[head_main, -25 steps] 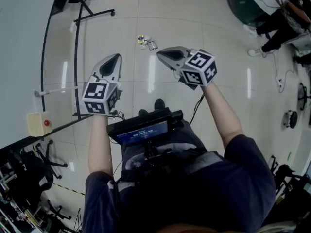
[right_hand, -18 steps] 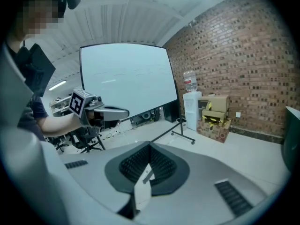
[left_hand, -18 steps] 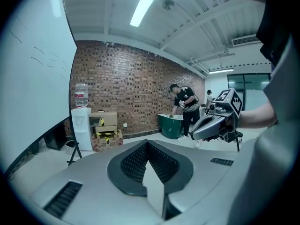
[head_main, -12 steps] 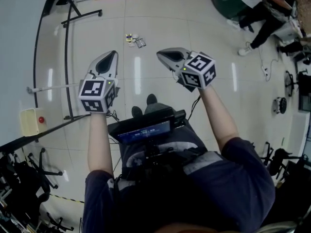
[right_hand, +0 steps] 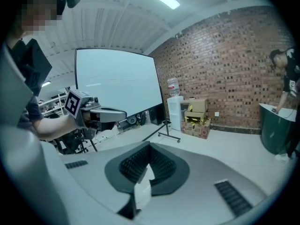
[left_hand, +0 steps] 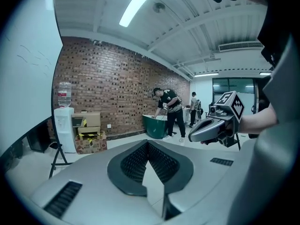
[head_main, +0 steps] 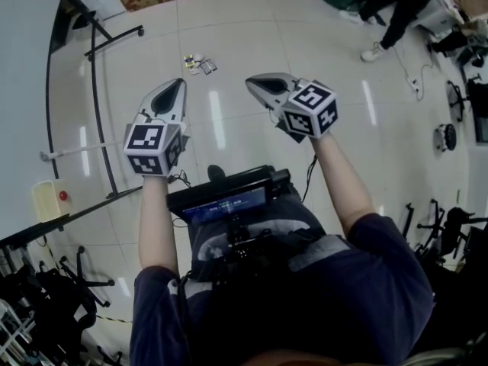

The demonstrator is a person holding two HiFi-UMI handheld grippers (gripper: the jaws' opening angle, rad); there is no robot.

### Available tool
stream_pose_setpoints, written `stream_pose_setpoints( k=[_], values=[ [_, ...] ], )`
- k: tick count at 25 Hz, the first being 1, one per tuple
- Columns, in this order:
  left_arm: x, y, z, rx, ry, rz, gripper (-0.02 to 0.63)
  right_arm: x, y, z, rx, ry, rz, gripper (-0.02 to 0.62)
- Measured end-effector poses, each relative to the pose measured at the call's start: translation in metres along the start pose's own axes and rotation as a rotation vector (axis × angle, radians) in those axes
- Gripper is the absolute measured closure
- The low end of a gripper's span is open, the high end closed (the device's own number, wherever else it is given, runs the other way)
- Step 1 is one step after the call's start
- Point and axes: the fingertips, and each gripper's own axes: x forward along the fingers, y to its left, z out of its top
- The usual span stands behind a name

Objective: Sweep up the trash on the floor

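Trash now farther left, pieces indistinct

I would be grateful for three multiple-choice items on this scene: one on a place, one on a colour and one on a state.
1. Where is the trash pile?
A. On the floor ahead of the left gripper and right gripper.
B. Between one gripper's jaws.
C. In a dustpan.

2. What colour is the large bin by the brick wall?
A. Yellow.
B. Green.
C. White.

3. How do the two grippers' jaws stand?
A. Wide open.
B. Shut on a broom.
C. Shut, nothing between them.

Answers: 1 A, the head view shows it on the floor beyond both tips; 2 B, the left gripper view shows it green; 3 C, each gripper view shows pads together, empty.
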Motion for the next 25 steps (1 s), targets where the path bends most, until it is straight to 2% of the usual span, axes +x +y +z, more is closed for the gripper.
stream_pose_setpoints(
  k=[8, 16, 20, 25],
  values=[
    [0.044, -0.109, 0.015, 0.031, 0.015, -0.028, 0.606, -0.100, -0.043, -0.029, 0.017, -0.054, -0.011, 0.586],
    [0.066, -0.209, 0.011, 0.066, 0.046, -0.043, 0.606, -0.186, -0.076, -0.066, 0.041, -0.088, -0.015, 0.586],
    [0.073, -0.240, 0.016, 0.095, 0.055, -0.037, 0.606, -0.213, -0.089, -0.078, 0.059, -0.099, 0.000, 0.586],
    [0.071, -0.252, 0.024, 0.104, 0.058, -0.004, 0.606, -0.231, -0.100, -0.083, 0.073, -0.119, 0.024, 0.586]
  ],
)
